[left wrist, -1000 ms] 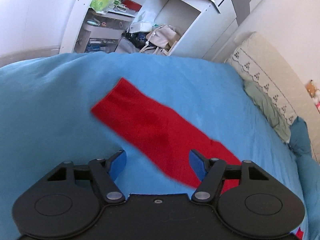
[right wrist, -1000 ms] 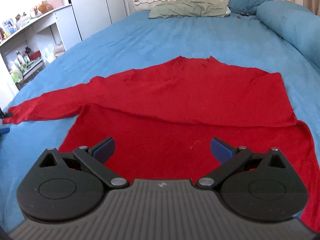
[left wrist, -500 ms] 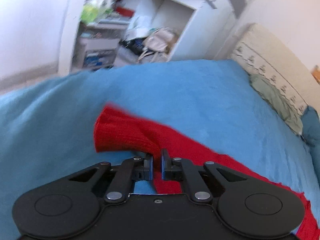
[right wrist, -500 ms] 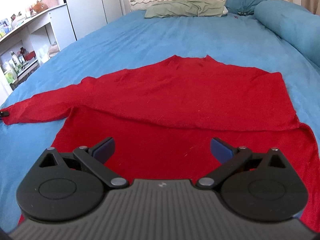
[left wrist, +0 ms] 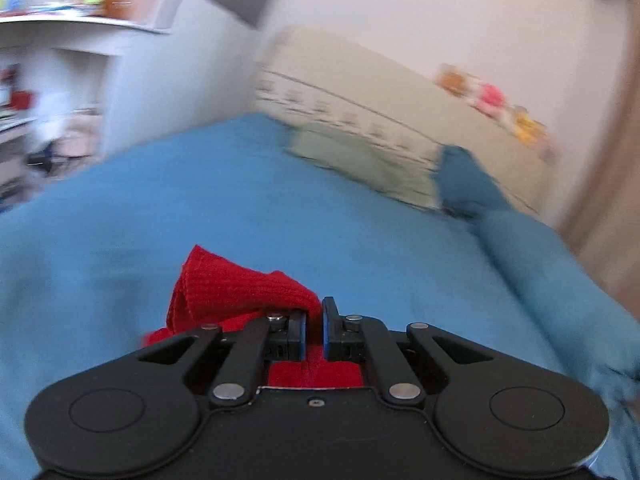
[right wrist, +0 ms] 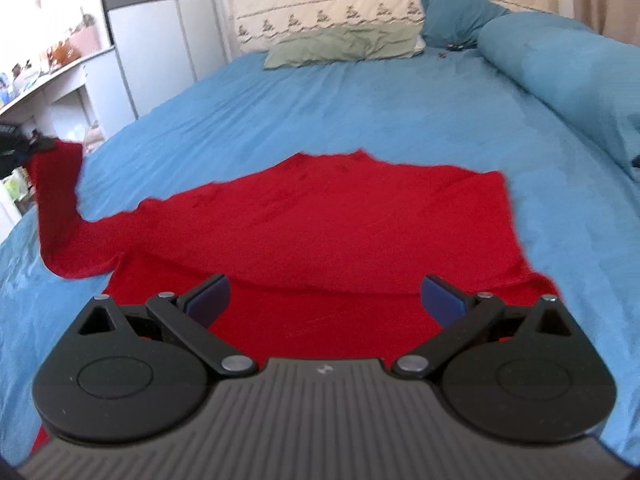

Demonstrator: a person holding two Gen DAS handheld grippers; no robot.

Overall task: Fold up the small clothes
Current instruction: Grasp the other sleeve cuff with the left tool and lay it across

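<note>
The red sweater (right wrist: pixel 340 232) is a matt knit cloth, its sleeve cuff (left wrist: pixel 240 284) plainly ribbed where it bunches, and it lies on a bed (right wrist: pixel 360 112) covered in soft, matt blue cloth with a faint nap. The left gripper (left wrist: pixel 314 334) and the right gripper (right wrist: pixel 324 298) are matt black plastic with small bright metal pins at the joints and smooth blue pads; the right one's housing is grey and ridged
</note>
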